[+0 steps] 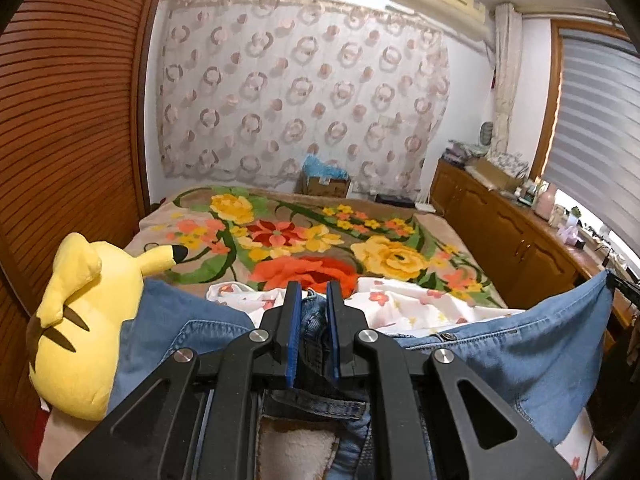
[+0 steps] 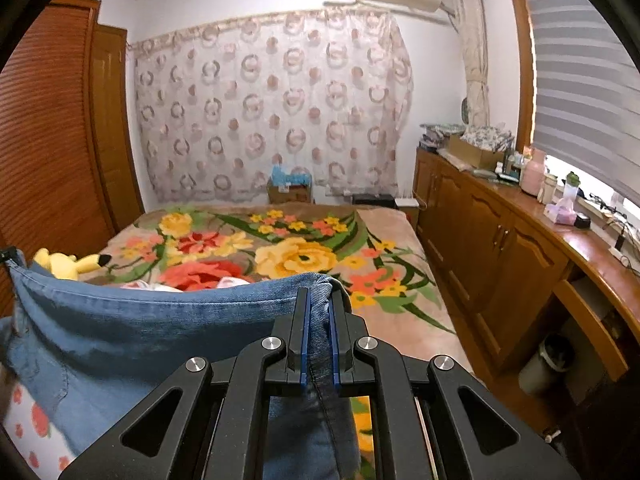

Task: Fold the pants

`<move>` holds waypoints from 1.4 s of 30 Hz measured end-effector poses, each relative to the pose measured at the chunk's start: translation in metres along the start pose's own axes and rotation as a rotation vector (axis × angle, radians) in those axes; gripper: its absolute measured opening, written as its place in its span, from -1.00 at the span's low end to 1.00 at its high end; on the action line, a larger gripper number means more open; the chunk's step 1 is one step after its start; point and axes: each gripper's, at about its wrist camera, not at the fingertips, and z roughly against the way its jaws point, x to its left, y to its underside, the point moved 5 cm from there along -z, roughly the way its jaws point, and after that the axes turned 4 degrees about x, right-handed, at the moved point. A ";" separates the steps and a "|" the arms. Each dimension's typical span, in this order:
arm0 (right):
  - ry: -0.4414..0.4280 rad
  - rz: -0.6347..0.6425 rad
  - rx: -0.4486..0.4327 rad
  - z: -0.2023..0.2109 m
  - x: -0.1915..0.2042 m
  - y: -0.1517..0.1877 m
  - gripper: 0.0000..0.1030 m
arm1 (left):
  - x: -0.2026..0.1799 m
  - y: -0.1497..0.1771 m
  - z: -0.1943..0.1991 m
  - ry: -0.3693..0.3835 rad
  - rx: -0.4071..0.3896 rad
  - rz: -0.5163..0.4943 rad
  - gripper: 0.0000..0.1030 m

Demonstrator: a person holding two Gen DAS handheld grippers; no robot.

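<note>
My left tongs (image 1: 313, 292): clamped on blue denim pants (image 1: 520, 352).
My right tongs (image 2: 320, 300): clamped on pants' edge.
Nearby: yellow plush toy (image 1: 76, 320) touching denim, floral blanket (image 1: 320, 236) beyond.

bed (image 2: 384, 220) under a floral blanket (image 1: 320, 236), yellow plush toy (image 1: 80, 320) at its left edge, white flowered cloth (image 1: 400, 304) at near edge

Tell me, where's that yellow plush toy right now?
The plush toy lies at the bed's left edge beside the wooden wardrobe, partly behind the jeans, in the left wrist view.
</note>
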 end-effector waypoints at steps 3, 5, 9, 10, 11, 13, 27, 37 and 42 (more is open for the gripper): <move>0.010 0.009 0.034 -0.027 0.006 -0.019 -0.85 | 0.004 0.002 -0.018 -0.009 0.023 0.000 -0.73; 0.018 0.013 0.054 -0.040 0.009 -0.029 -0.85 | 0.005 0.006 -0.027 -0.013 0.039 -0.001 -0.73; 0.028 0.018 0.080 -0.055 0.014 -0.040 -0.85 | 0.007 0.011 -0.038 -0.019 0.067 -0.001 -0.73; 0.028 0.016 0.085 -0.058 0.015 -0.042 -0.85 | 0.007 0.012 -0.039 -0.021 0.072 -0.002 -0.73; 0.030 0.014 0.093 -0.060 0.016 -0.043 -0.85 | 0.007 0.013 -0.040 -0.021 0.080 -0.005 -0.73; 0.029 0.013 0.103 -0.060 0.015 -0.042 -0.85 | 0.005 0.015 -0.043 -0.020 0.113 -0.018 -0.73; -0.027 0.039 0.150 0.016 0.025 -0.040 -0.25 | 0.010 0.047 0.005 -0.004 0.145 -0.053 0.57; -0.050 0.019 0.180 0.105 0.013 0.009 -0.10 | -0.015 0.081 0.046 0.045 0.132 -0.078 0.57; -0.048 -0.034 0.225 0.131 0.002 0.036 -0.07 | -0.032 0.102 0.051 0.052 0.132 -0.105 0.57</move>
